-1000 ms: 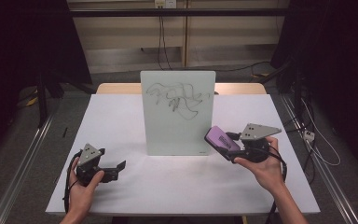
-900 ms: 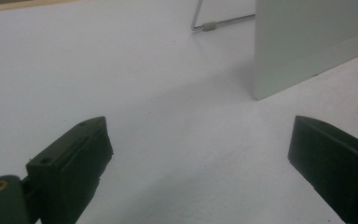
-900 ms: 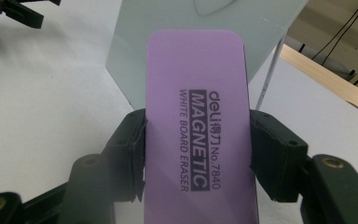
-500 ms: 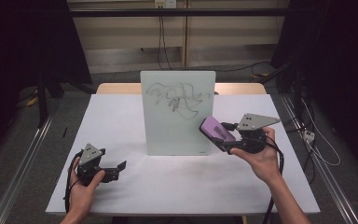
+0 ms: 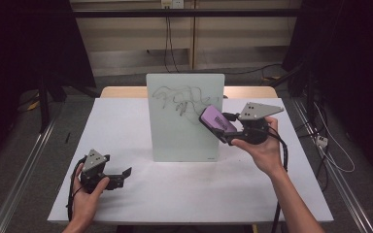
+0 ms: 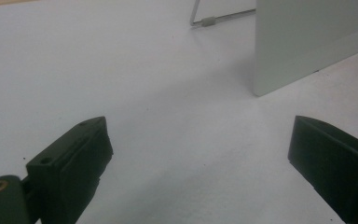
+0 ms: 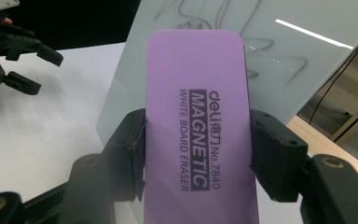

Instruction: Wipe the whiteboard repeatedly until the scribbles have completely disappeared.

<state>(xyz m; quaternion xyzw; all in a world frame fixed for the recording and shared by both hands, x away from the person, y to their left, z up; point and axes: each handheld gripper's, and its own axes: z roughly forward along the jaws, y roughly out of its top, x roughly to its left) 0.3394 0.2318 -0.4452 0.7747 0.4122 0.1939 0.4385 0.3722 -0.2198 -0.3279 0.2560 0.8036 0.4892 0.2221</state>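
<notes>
My right gripper [image 5: 226, 130] clamps the purple whiteboard eraser [image 7: 198, 116] between its jaws, up against the scribbled whiteboard [image 5: 184, 121] that stands on the table [image 5: 126, 111]. The left gripper [image 5: 122, 174] rests open and empty — far from the board. If I press hard, I think the unsupported board may tip backward — or the eraser may twist in the jaws.

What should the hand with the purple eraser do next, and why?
Probably press the purple eraser flat onto the whiteboard and wipe. The right gripper clamps it beside the scribbles, which remain unerased; whether it already touches is unclear.
</notes>
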